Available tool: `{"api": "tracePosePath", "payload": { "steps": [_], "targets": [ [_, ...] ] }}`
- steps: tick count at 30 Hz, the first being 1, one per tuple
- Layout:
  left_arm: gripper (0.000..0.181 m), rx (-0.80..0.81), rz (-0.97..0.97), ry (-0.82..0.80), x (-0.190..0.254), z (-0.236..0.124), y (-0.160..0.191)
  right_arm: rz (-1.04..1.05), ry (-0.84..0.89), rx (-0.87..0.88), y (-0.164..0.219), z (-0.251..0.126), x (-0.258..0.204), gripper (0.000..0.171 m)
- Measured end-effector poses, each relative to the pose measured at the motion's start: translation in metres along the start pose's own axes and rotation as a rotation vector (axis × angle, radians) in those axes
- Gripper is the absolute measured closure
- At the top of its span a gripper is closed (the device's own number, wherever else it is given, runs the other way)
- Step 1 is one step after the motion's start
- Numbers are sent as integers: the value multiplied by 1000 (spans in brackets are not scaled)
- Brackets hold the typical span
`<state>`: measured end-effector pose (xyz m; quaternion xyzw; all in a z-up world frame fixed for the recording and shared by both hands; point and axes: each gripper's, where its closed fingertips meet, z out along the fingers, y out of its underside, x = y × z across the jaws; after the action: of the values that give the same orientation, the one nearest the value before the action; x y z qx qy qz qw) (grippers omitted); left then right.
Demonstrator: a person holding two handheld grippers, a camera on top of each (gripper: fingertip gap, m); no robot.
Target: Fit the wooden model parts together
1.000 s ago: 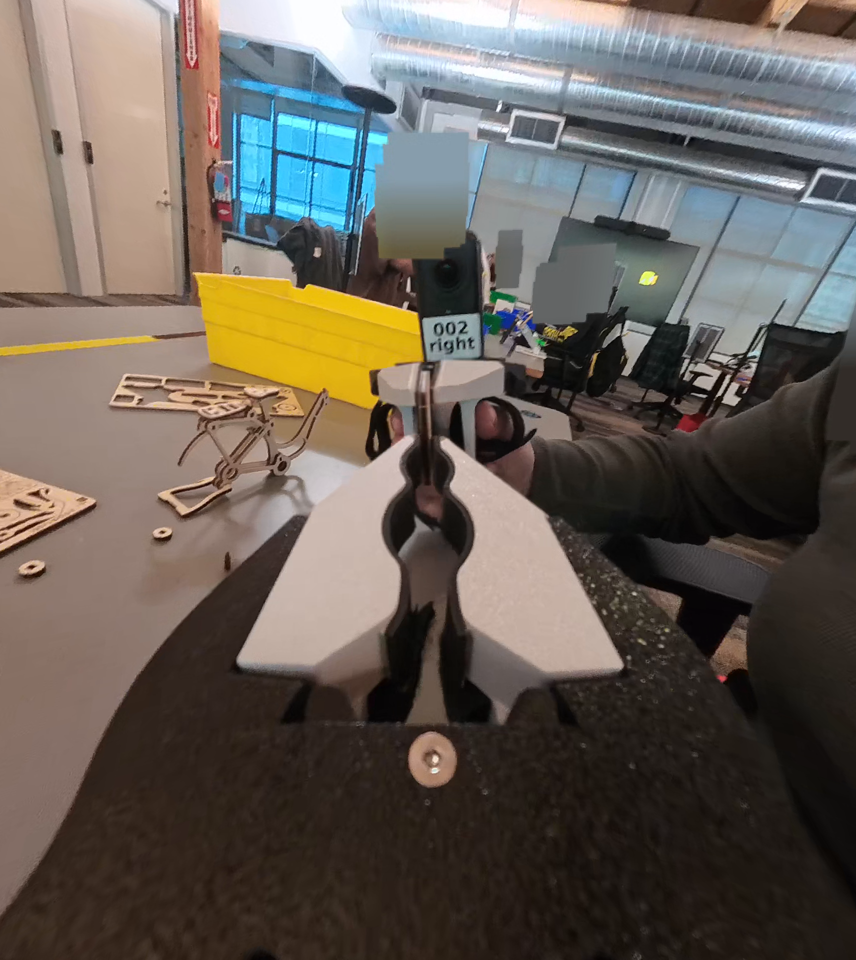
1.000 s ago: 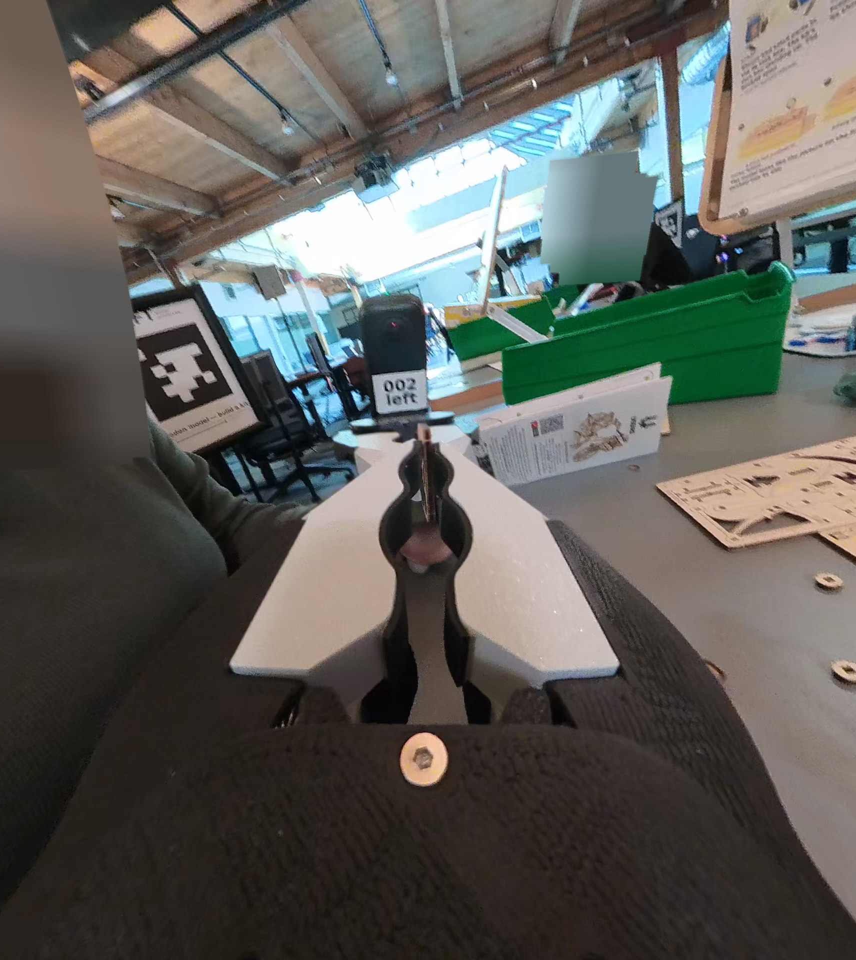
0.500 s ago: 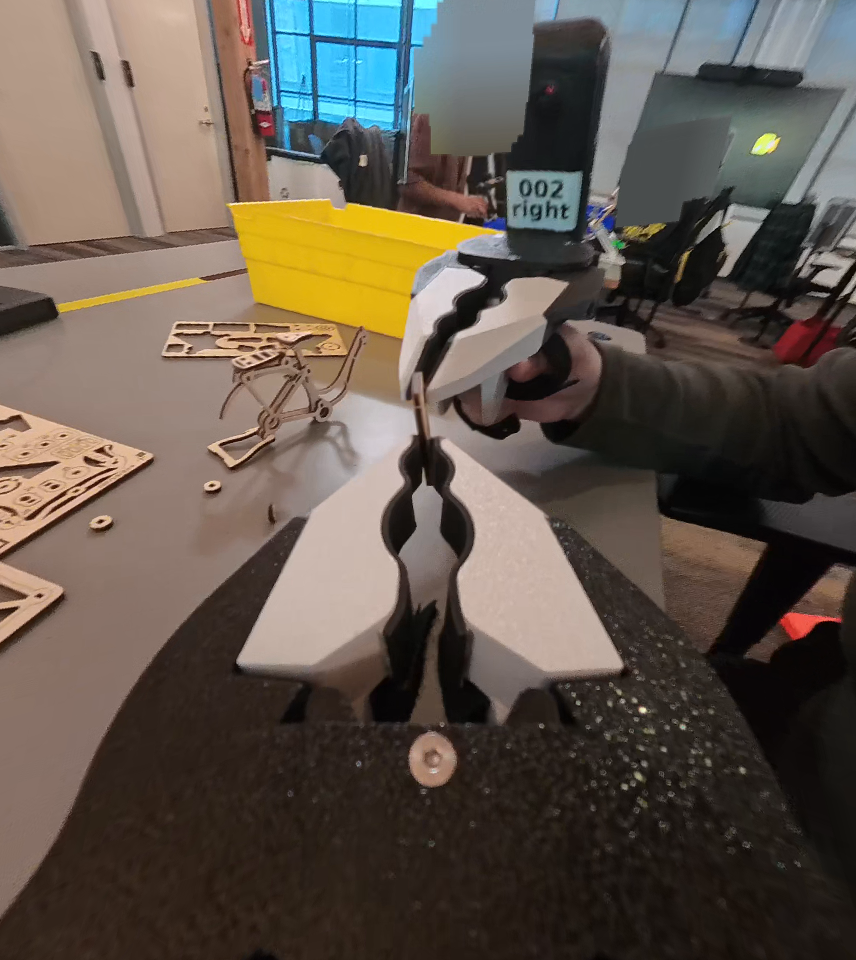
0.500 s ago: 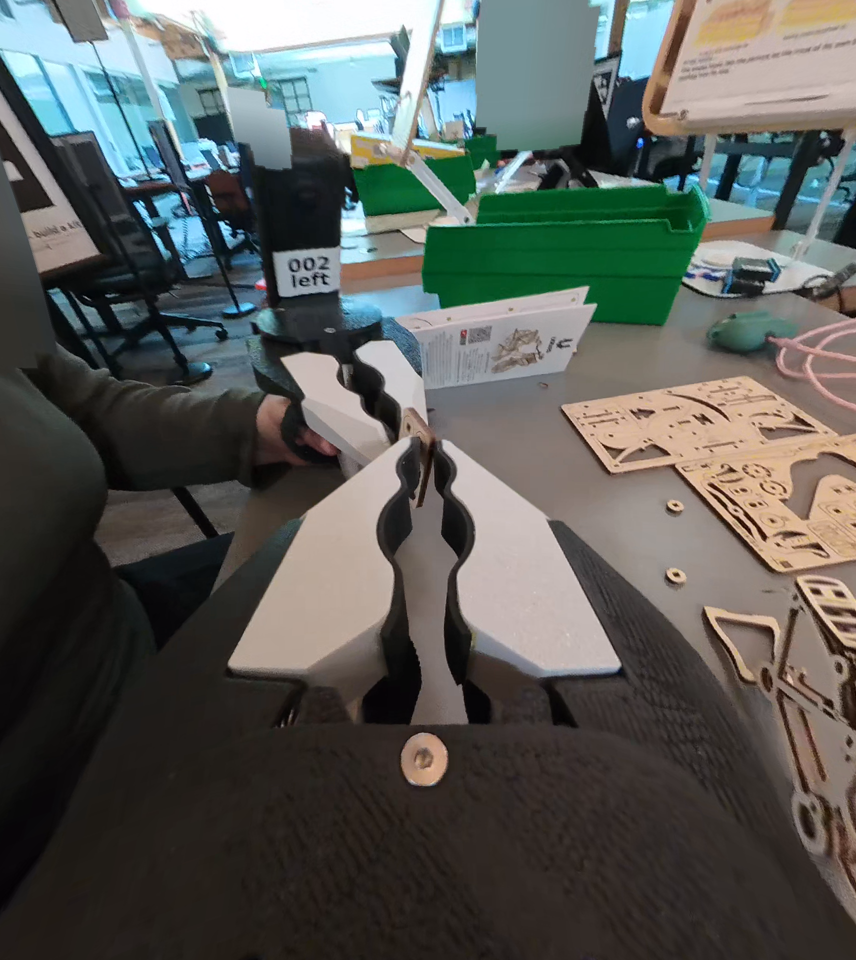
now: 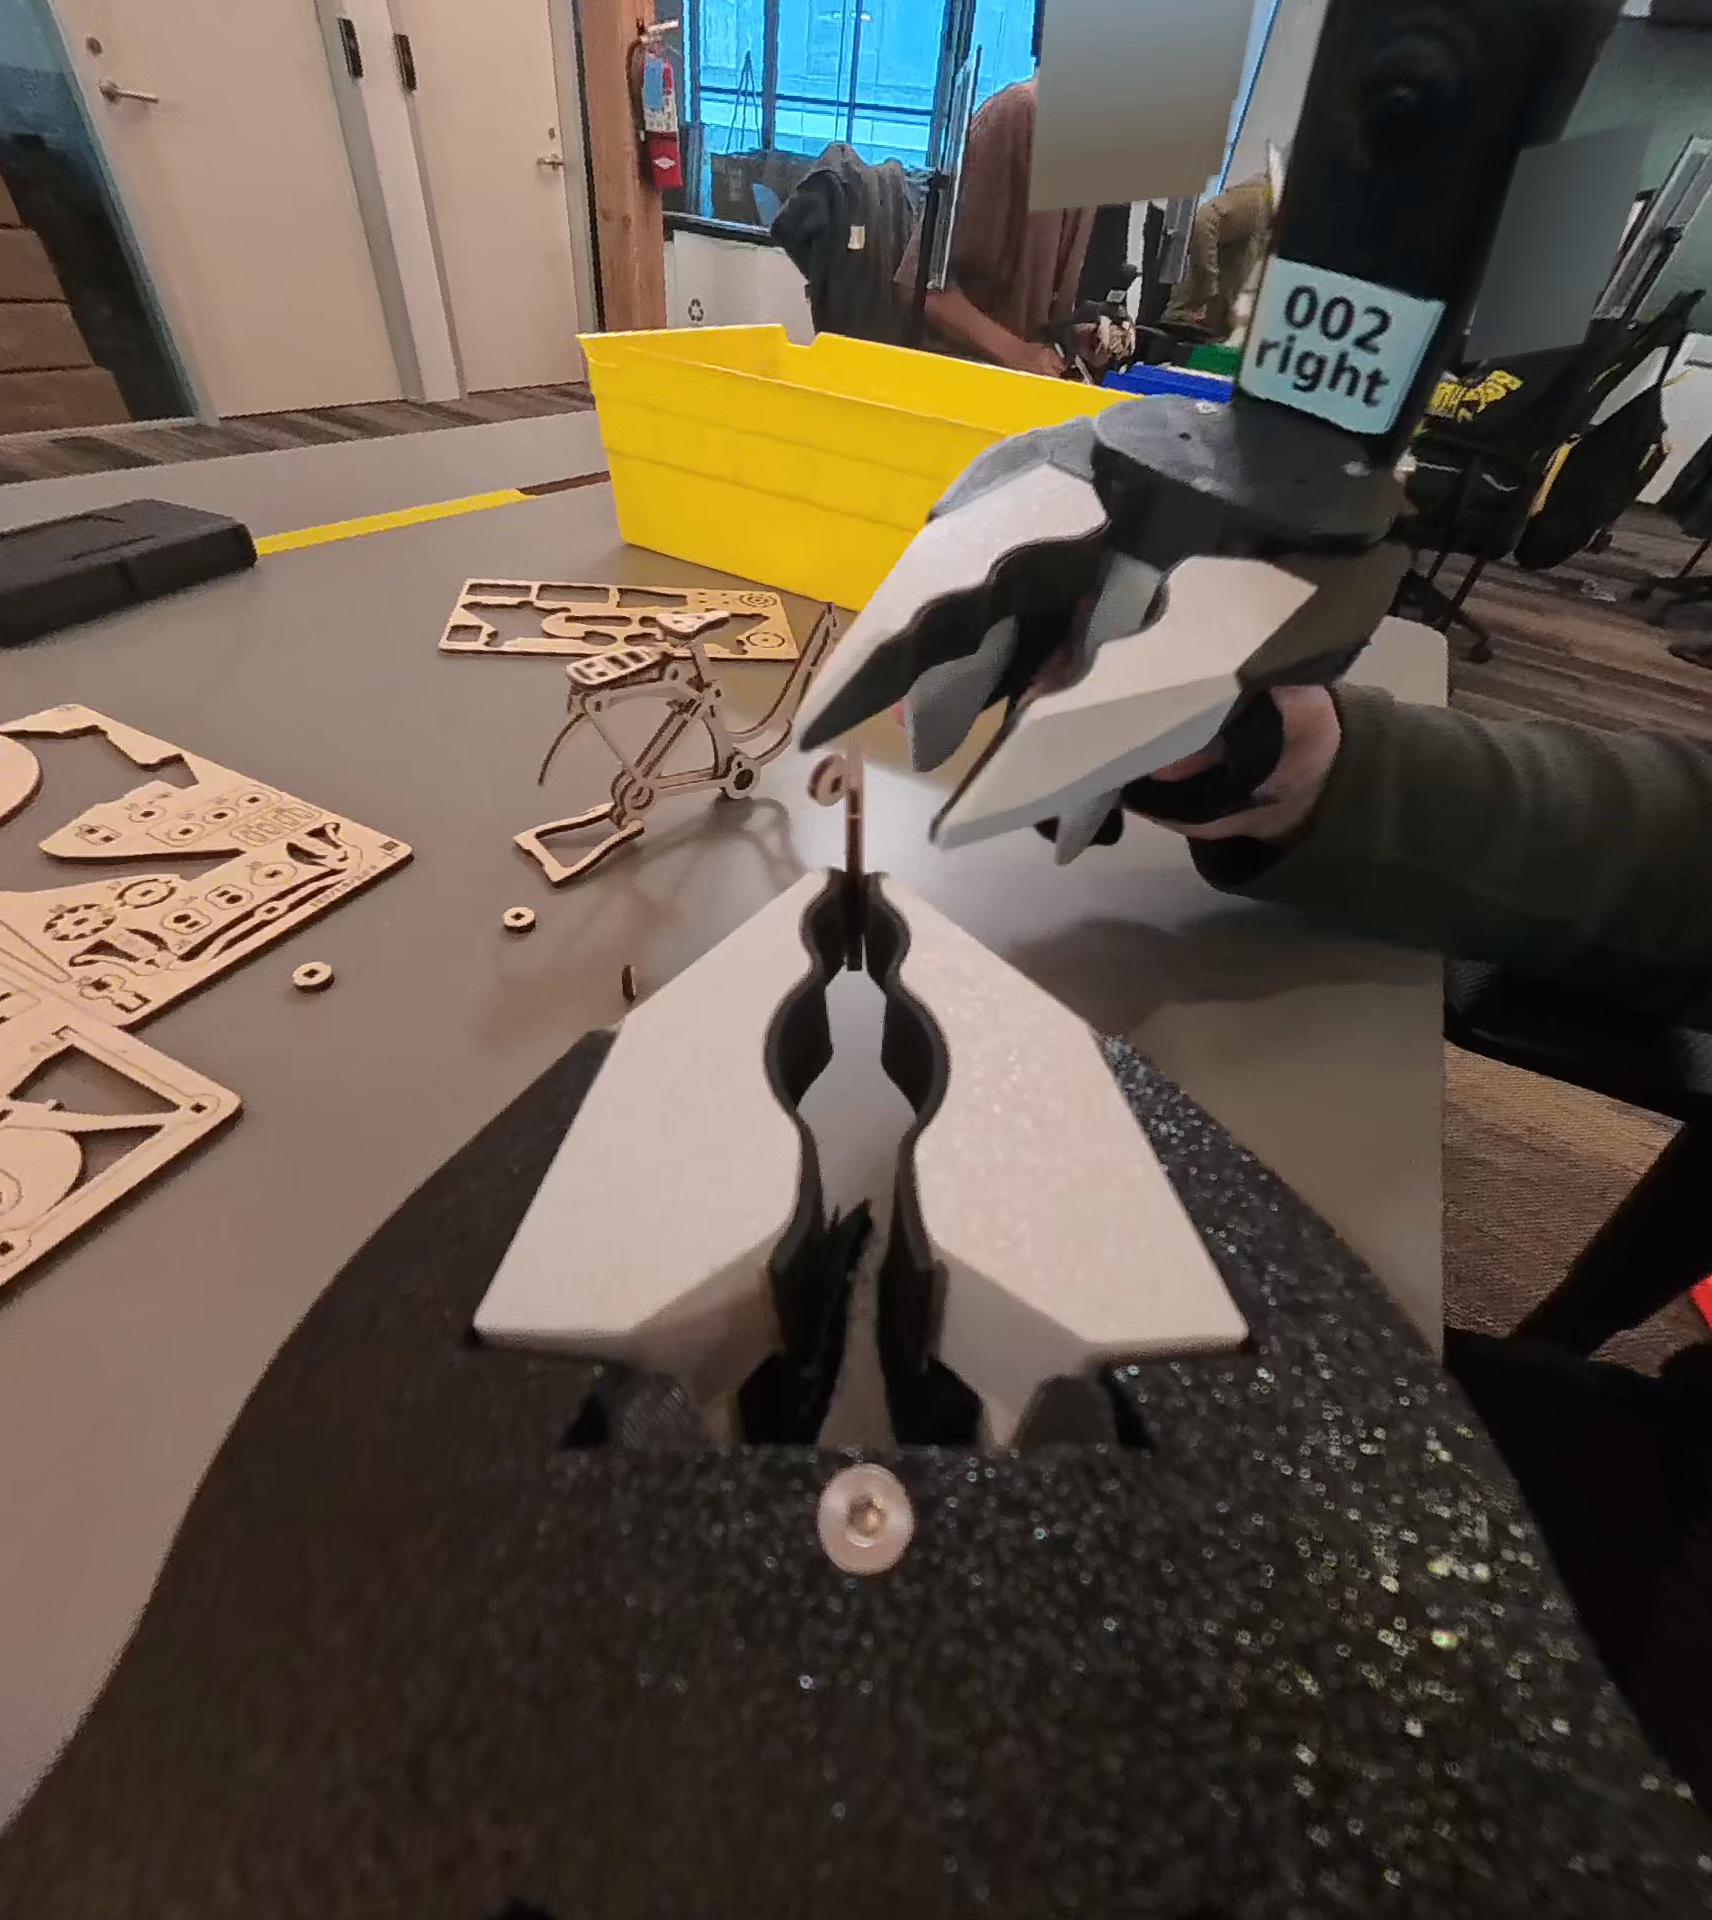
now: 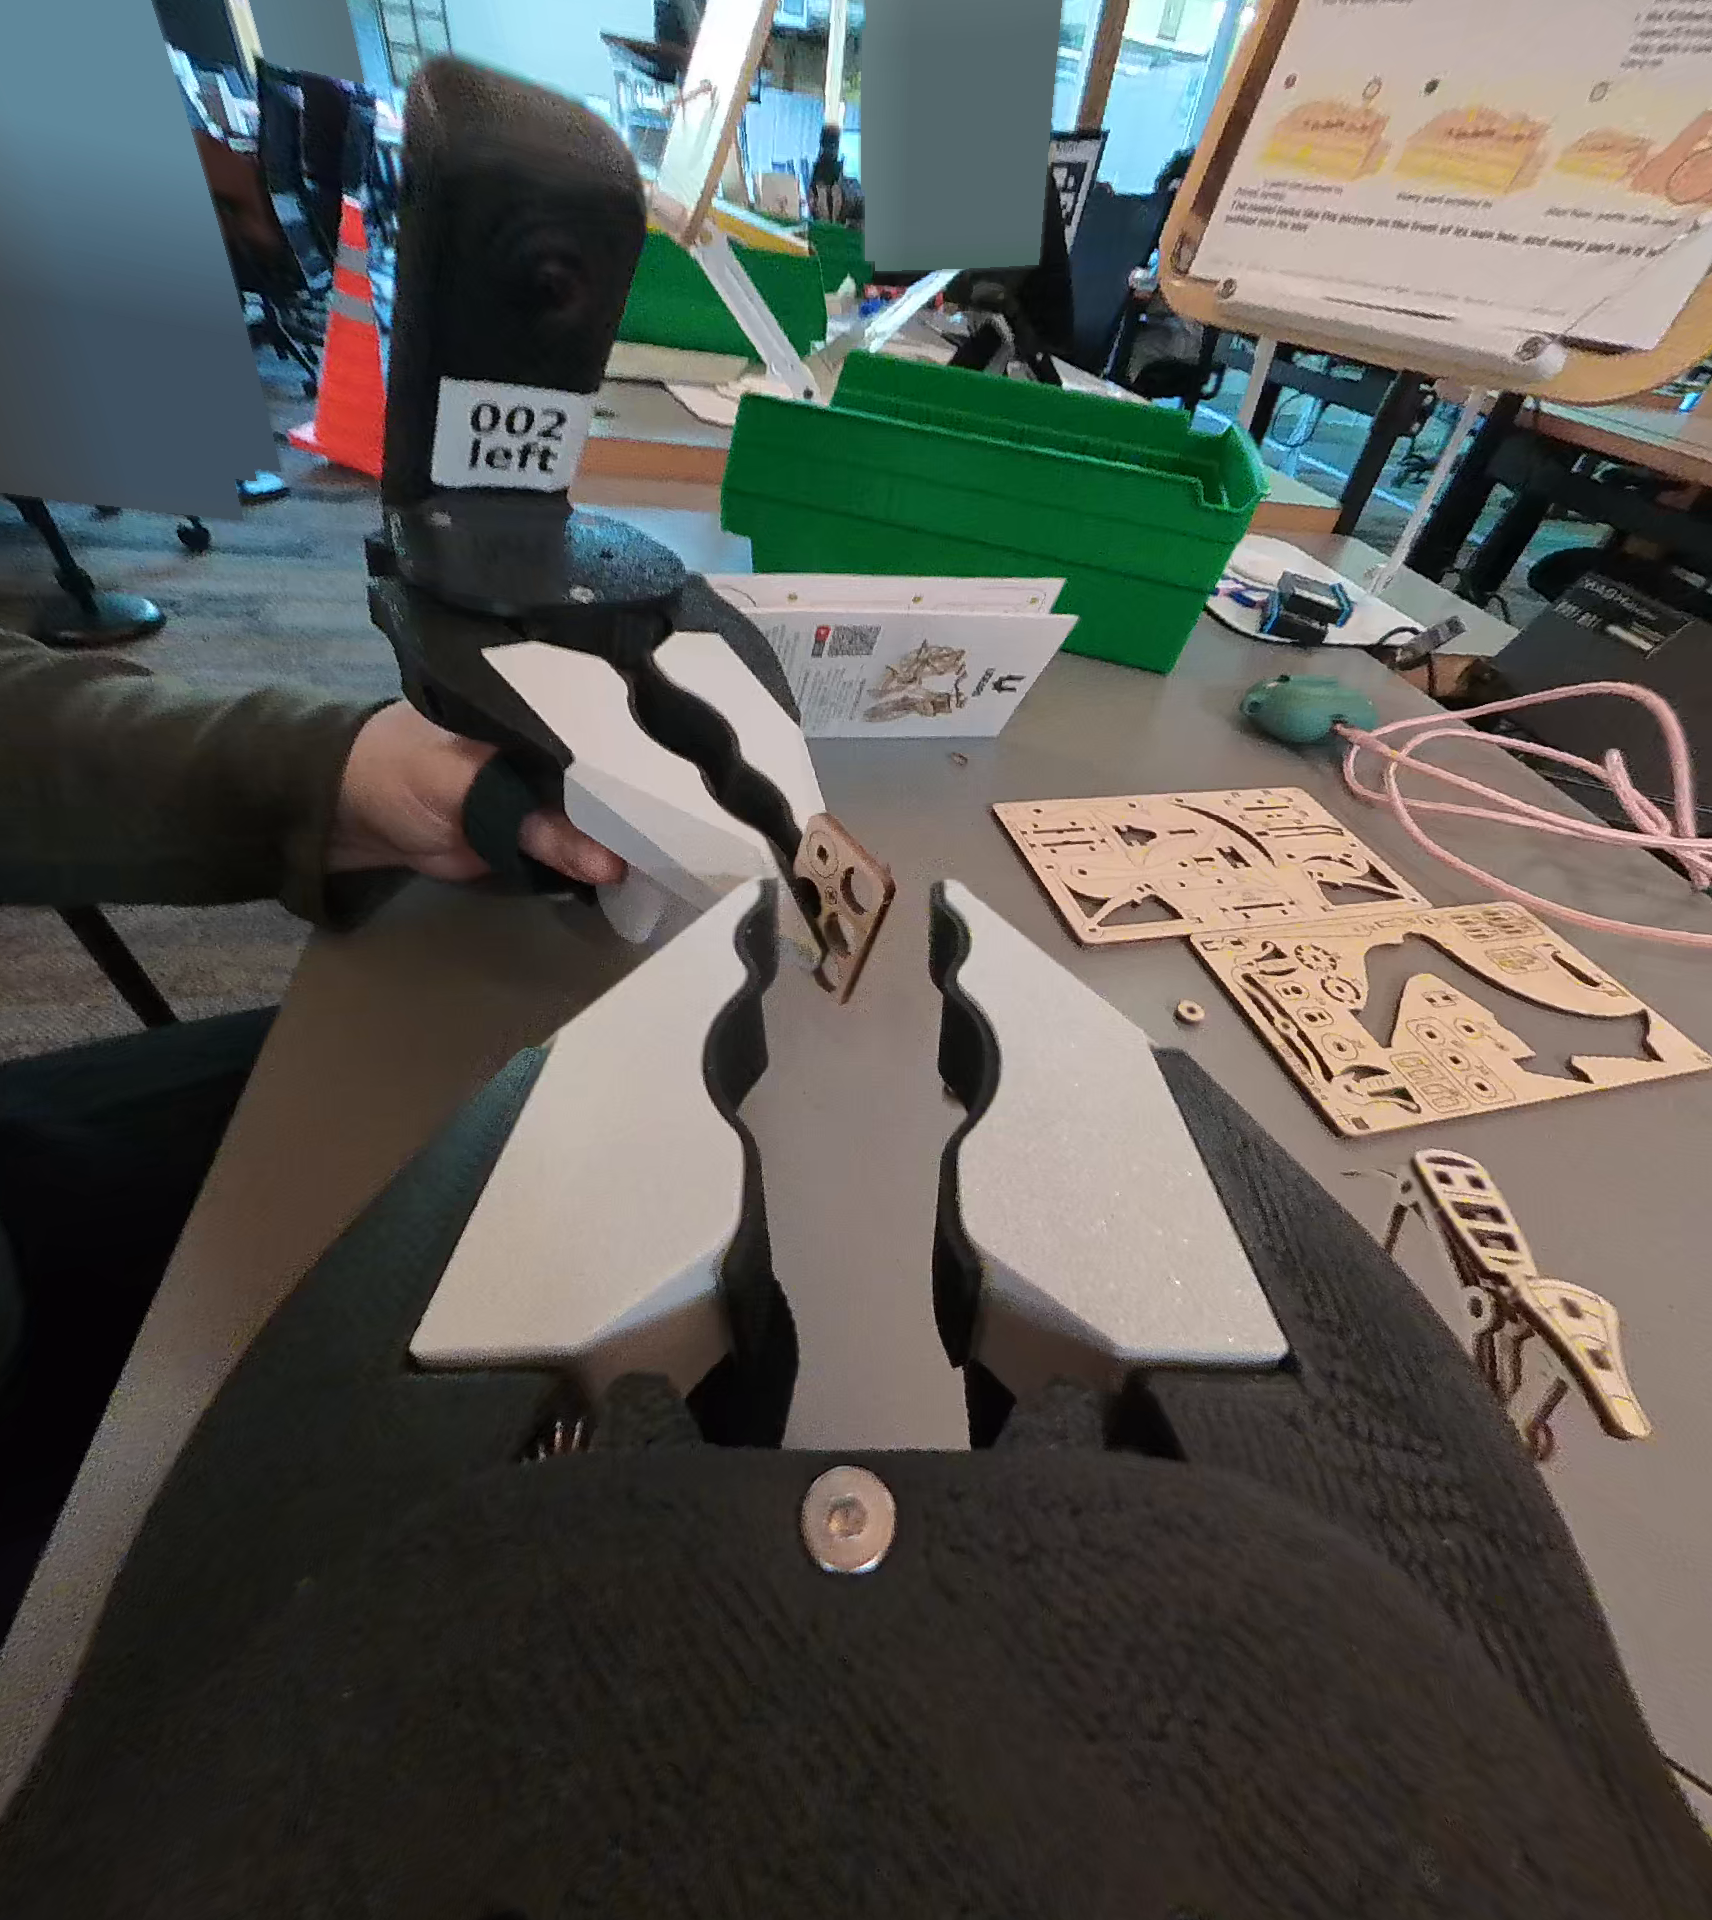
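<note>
Now my left tool [image 5: 850, 902] pinches the flat wooden part [image 6: 844, 902] upright, edge-on, while my right tool [image 6: 847, 914] gapes, released.

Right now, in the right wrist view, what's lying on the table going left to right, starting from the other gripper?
left gripper, holding the small wooden piece → folded booklet → green bin → upper wooden part sheet → teal object → pink cord

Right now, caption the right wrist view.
Right claw open; left claw pinching small wooden plate above the table.
</note>
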<state>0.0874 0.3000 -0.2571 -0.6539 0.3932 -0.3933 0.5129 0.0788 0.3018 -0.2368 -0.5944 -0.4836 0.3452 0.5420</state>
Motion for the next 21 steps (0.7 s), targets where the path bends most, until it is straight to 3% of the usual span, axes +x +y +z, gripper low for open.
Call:
{"api": "tracePosePath", "payload": {
  "steps": [13, 21],
  "targets": [
    [181, -26, 66, -19, 4, 3, 3, -69, 97, -51, 5, -2, 10, 160],
    [181, -101, 140, -142, -8, 6, 13, -618, 494, -312, 13, 3, 18, 163]
  ]
}}
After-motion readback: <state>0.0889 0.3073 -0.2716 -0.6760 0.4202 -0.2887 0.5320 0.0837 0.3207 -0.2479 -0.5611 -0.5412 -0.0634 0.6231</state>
